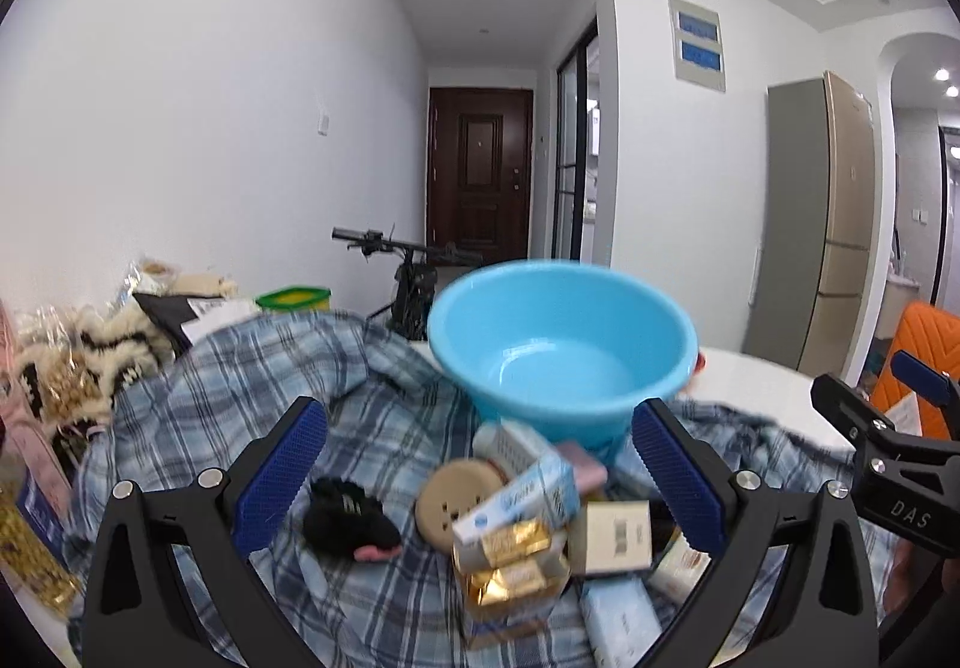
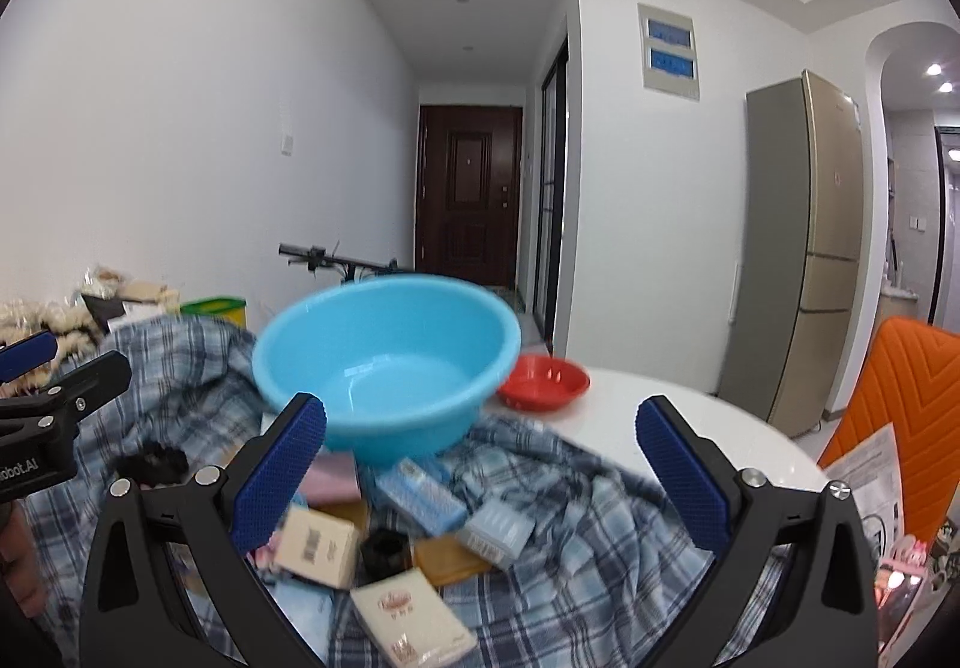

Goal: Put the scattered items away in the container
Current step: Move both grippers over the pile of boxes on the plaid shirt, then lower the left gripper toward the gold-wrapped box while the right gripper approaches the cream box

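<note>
A light blue basin [image 1: 561, 341] [image 2: 387, 362] stands empty on a blue plaid cloth [image 1: 252, 386] [image 2: 576, 536]. In front of it lies a heap of small items: a round tan disc [image 1: 450, 500], a blue-white box [image 1: 522, 500], gold-wrapped sweets [image 1: 510, 560], a beige box [image 1: 612, 536] [image 2: 318, 545], a black fuzzy piece [image 1: 348, 518], a pink pack [image 2: 333, 479], a cream carton [image 2: 414, 623]. My left gripper [image 1: 477, 476] hangs open above the heap, holding nothing. My right gripper [image 2: 480, 479] is open too, over the heap's right part.
A red bowl [image 2: 543, 380] sits on the white round table [image 2: 690, 434] right of the basin. An orange chair [image 2: 900, 404] stands at the right. Bags and a green-lidded tub [image 1: 294, 299] crowd the left. A bicycle [image 1: 408, 272] and a fridge [image 1: 816, 224] stand behind.
</note>
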A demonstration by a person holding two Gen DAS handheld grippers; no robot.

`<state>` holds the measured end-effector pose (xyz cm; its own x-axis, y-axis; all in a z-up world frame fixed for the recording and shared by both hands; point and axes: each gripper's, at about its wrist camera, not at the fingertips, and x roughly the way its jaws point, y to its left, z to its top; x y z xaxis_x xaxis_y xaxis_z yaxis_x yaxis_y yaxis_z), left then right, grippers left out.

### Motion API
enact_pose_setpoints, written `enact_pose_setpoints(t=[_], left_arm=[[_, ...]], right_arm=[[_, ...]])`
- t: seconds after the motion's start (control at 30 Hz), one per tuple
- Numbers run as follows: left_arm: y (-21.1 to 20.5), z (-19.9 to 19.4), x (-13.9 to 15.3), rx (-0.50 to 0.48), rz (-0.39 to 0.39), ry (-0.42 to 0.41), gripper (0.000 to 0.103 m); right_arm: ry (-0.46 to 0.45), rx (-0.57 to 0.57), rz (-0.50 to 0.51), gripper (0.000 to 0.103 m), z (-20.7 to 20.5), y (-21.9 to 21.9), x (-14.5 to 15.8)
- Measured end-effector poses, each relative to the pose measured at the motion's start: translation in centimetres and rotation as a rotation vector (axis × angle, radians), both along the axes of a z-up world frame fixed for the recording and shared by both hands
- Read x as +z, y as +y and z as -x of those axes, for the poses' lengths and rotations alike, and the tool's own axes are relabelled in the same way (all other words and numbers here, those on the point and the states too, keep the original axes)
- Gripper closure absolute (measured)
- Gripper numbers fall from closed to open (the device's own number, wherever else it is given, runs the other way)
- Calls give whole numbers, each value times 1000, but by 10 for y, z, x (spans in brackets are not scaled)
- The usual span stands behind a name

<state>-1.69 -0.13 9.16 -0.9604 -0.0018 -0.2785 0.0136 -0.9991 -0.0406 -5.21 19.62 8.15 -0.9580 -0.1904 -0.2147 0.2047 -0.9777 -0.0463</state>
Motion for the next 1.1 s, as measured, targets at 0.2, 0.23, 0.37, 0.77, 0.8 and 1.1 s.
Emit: enact_pose_setpoints(t=[0.2, 0.23, 0.37, 0.77, 0.8, 1.1], left_arm=[[-5, -6, 43, 10, -10, 66, 0], [-5, -7, 49, 13, -9, 77, 0], [-8, -11, 65, 19, -11, 106, 0], [-2, -5, 65, -10, 34, -1, 0], [0, -4, 64, -3, 51, -13, 0], [16, 8, 41, -3, 134, -145, 0]], right_arm=[[57, 12, 29, 0, -5, -2, 41], [62, 15, 34, 0, -6, -3, 46], [79, 34, 46, 0, -9, -4, 61], [-57, 63, 8, 0, -4, -14, 59], [-81, 63, -2, 0, -1, -15, 56], [-279, 96, -62, 0, 17, -18, 28]])
